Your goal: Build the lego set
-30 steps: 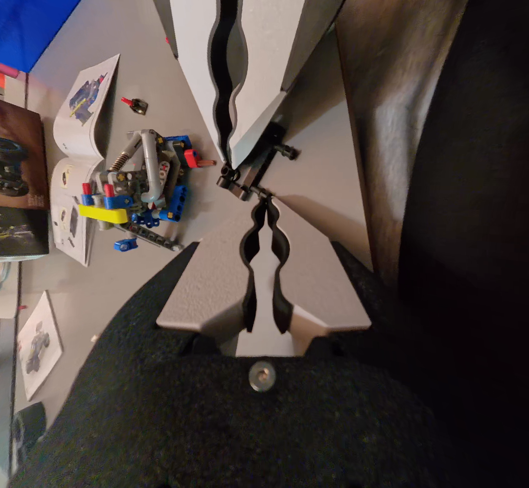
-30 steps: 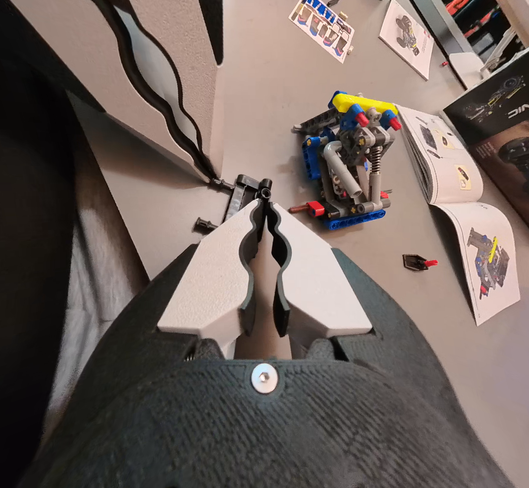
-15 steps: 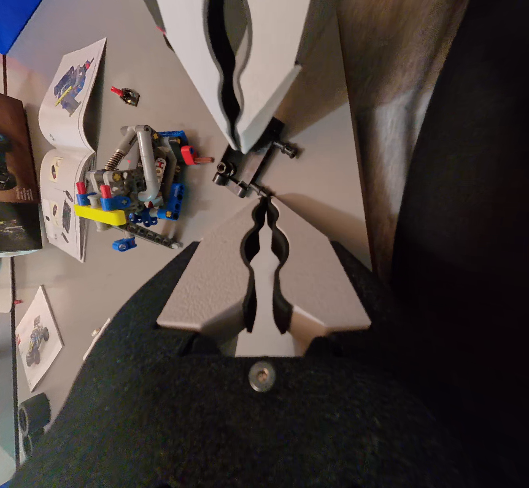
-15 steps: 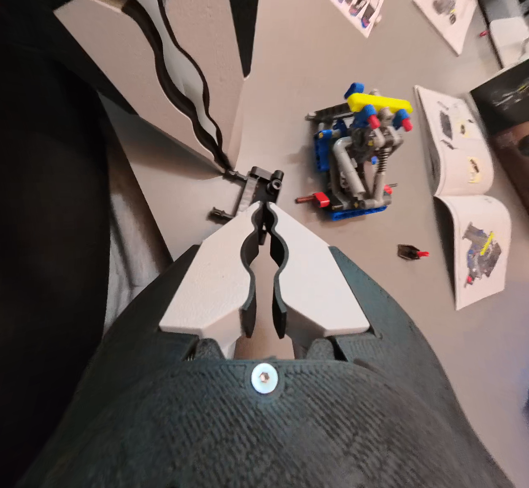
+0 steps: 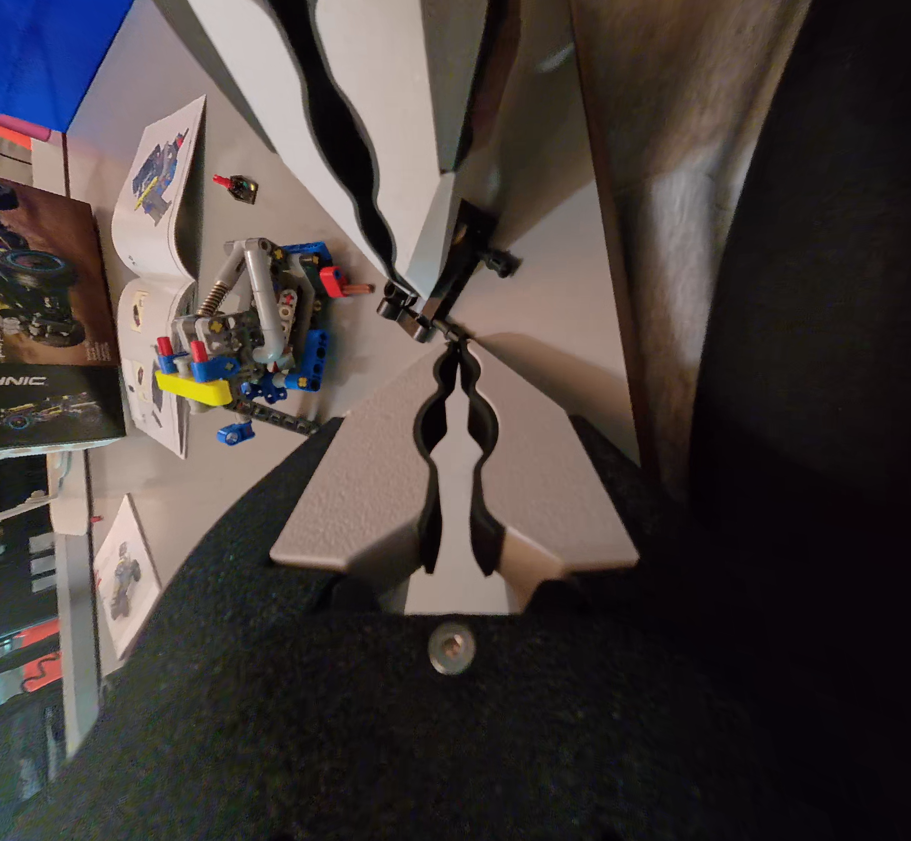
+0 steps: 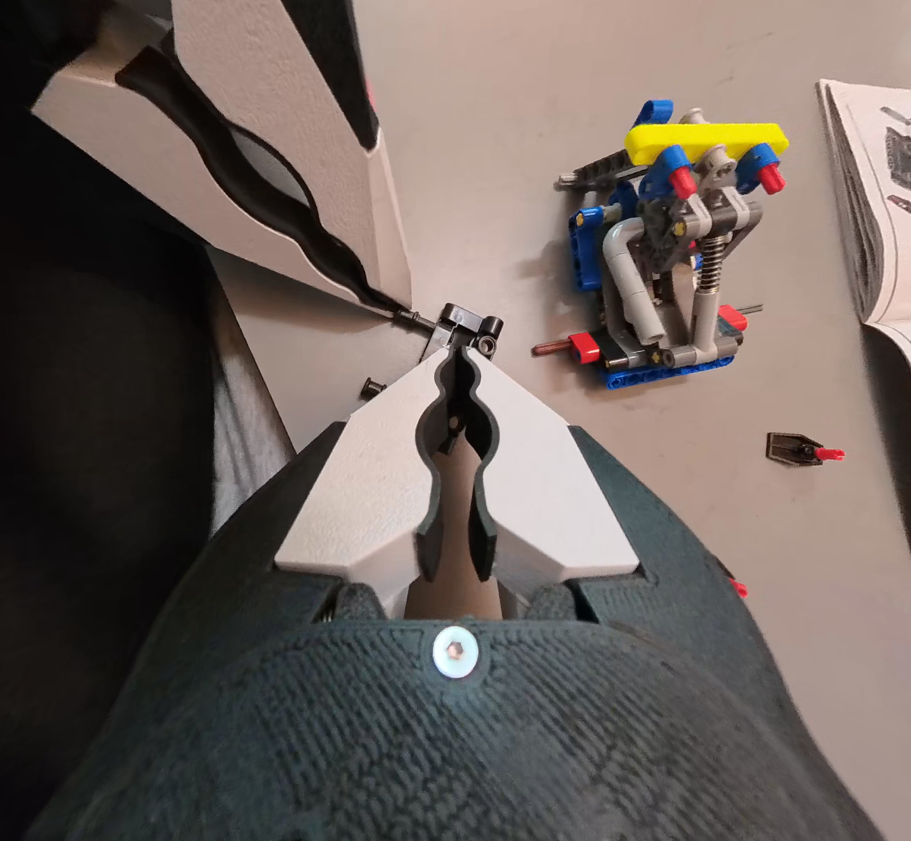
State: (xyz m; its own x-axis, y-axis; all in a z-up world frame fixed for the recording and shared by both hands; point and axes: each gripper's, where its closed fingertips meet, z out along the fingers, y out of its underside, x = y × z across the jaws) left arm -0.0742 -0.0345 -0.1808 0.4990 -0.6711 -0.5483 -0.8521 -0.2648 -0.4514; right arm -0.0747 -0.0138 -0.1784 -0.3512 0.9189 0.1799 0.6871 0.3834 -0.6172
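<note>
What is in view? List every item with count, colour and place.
black connector: one, black, clamped in the right gripper's tips
black pin: one, black, in the left gripper's tips, other end at the connector
loose pin: one, black, on the table beside the right gripper
brick model: one, grey, blue, yellow and red, mid-table
dark piece with red pin: one, near the model
open booklet: one, white, behind the model
box: one, dark, table edge
table: one, grey
left gripper: shut
right gripper: shut
</note>
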